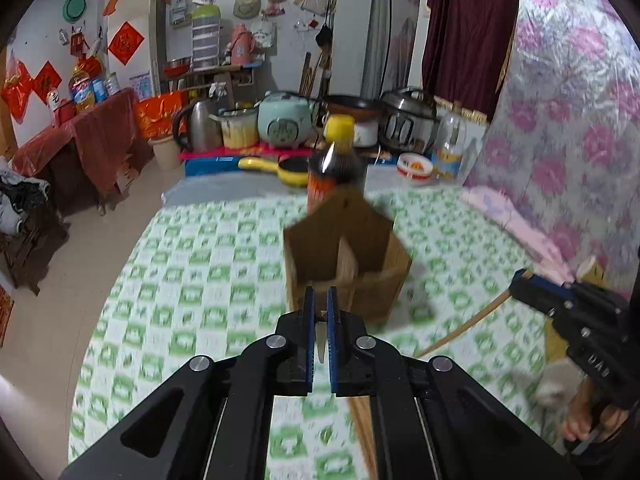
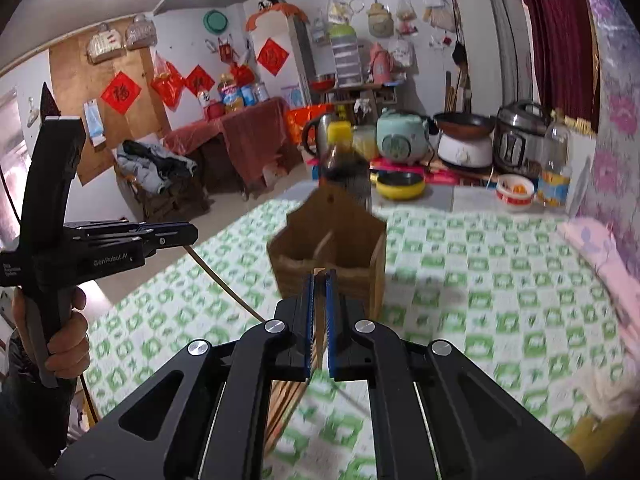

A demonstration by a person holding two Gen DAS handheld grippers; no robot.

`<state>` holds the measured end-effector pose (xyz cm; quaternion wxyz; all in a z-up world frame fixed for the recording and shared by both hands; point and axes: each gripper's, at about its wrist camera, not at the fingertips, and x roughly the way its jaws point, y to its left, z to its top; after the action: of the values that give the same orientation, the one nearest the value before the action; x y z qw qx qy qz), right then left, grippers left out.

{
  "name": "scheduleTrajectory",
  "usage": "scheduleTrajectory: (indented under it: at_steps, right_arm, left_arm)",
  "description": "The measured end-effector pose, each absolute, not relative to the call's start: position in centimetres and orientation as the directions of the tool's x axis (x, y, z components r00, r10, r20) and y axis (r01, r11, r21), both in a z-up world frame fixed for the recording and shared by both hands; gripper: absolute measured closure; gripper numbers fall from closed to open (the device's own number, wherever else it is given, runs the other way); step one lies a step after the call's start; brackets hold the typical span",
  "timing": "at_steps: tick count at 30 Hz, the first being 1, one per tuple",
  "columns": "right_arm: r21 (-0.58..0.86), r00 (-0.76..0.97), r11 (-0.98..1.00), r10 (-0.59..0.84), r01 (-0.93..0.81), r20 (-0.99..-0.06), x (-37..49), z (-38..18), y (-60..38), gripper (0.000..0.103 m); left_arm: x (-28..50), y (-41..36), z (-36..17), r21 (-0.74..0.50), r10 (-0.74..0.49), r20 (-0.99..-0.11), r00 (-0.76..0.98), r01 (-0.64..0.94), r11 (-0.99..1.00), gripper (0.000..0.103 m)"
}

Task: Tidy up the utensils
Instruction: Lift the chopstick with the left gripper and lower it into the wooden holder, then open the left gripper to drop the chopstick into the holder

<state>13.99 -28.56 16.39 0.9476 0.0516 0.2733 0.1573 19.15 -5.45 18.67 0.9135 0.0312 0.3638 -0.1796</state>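
Note:
A wooden utensil holder (image 1: 352, 256) with an inner divider stands on the green checked tablecloth (image 1: 208, 264); it also shows in the right wrist view (image 2: 332, 248). My left gripper (image 1: 320, 296) is shut on a thin pale utensil (image 1: 321, 346), just short of the holder's front wall. My right gripper (image 2: 320, 280) is shut on a wooden stick-like utensil (image 2: 318, 320), close to the holder's rim. In the left wrist view the right gripper (image 1: 520, 280) holds a long thin wooden stick (image 1: 464, 330). More wooden sticks (image 2: 286, 400) lie on the cloth below.
A dark sauce bottle with a yellow cap (image 1: 336, 160) stands right behind the holder. Behind it are a kettle (image 1: 200, 124), rice cookers (image 1: 284, 120), a yellow pan (image 1: 280, 168) and a red-rimmed bowl (image 1: 416, 166). A floral plastic sheet (image 1: 568, 120) hangs at the right.

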Motion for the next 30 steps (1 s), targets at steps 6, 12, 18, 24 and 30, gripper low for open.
scheduleTrajectory:
  at_steps: [6, 12, 18, 24, 30]
  right_arm:
    - [0.171, 0.841, 0.946, 0.323, -0.275, -0.435, 16.4, 20.8, -28.7, 0.097]
    - [0.165, 0.873, 0.951, 0.304, -0.26, -0.38, 19.2, 23.6, -28.8, 0.097]
    - [0.16, 0.822, 0.966, 0.259, -0.205, -0.508, 23.5, 16.8, -28.1, 0.096]
    - [0.139, 0.819, 0.974, 0.227, -0.181, -0.527, 22.3, 14.3, -27.9, 0.067]
    - [0.143, 0.854, 0.98, 0.193, -0.141, -0.482, 16.6, 12.3, -27.9, 0.031]
  left_arm:
    - [21.9, -6.6, 24.1, -0.082, -0.326, -0.615, 0.718, 0.353, 0.932, 0.097]
    - [24.3, -7.2, 26.2, -0.07, -0.305, -0.583, 0.753, 0.328, 0.942, 0.097]
    - [27.5, -7.2, 20.6, -0.119, -0.297, -0.654, 0.696, 0.293, 0.949, 0.097]
    - [27.1, -6.0, 17.5, -0.146, -0.307, -0.663, 0.683, 0.285, 0.947, 0.06]
    - [22.6, -4.2, 14.2, -0.105, -0.249, -0.639, 0.728, 0.238, 0.966, 0.015]
